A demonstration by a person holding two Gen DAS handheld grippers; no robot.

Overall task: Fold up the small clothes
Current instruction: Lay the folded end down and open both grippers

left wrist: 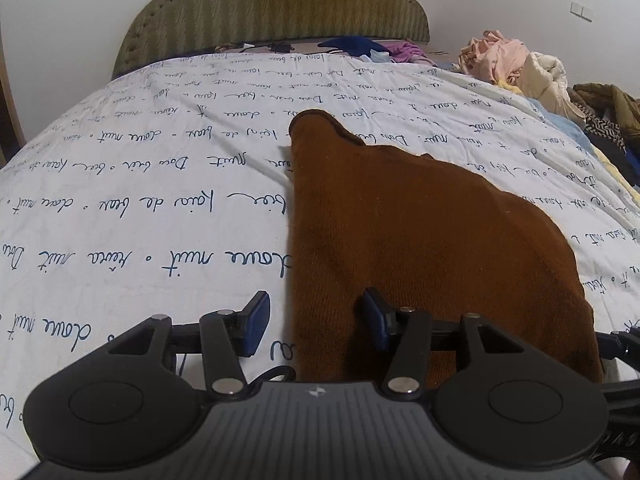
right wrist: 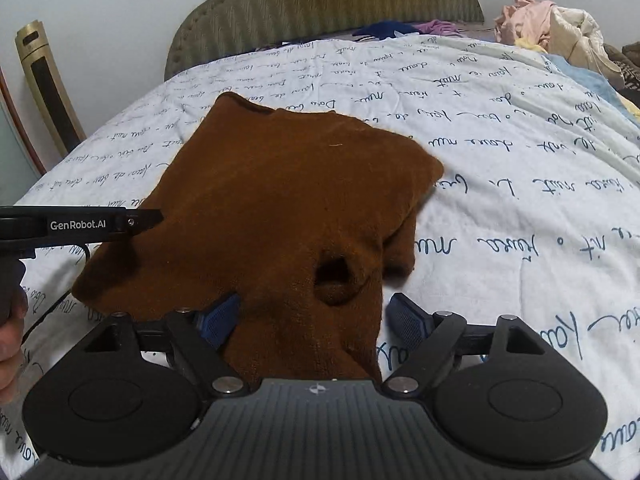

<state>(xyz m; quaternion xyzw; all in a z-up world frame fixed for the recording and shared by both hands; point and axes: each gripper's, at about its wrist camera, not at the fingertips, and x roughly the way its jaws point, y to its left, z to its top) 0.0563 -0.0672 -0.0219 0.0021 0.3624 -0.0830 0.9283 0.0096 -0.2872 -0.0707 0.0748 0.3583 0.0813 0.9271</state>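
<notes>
Sweater (right wrist: pixel 280 200) left edge straight | bedspread (left wrist: pixel 140 200) open leftward | clothes pile (left wrist: pixel 520 68) right

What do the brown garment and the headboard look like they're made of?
Brown garment: seems a soft knit or fleece, matte, with fuzzy nap and fine ribbing visible up close. Headboard: looks upholstered in olive woven fabric with a herringbone pattern and stud trim along its edge.

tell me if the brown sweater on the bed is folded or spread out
Partly folded. The brown knit sweater lies flat with a sleeve doubled over its body, cuff opening on top, on the white script-printed bedspread.
</notes>
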